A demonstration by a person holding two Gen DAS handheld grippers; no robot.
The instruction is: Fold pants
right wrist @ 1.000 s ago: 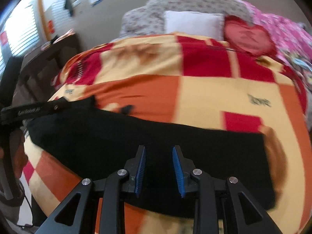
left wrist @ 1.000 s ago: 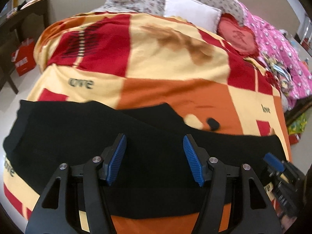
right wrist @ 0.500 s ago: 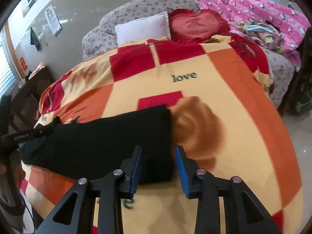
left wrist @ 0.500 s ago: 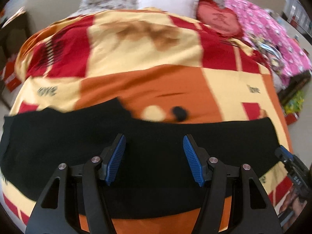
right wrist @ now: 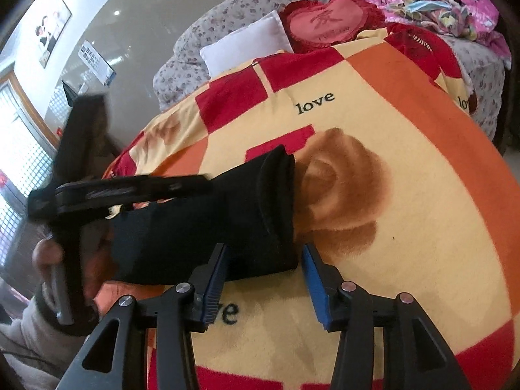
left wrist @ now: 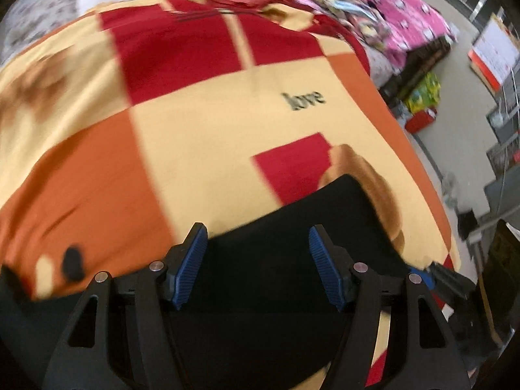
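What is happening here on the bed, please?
A person holding a gripper in each hand is folding black pants on a bed covered by a red, orange and yellow blanket. The pants lie in a long strip with the hem end beside the brown rose print. The right gripper hangs with open jaws at that hem end, gripping nothing. The left gripper hangs over the pants with jaws also open. No cloth is in either pair of jaws.
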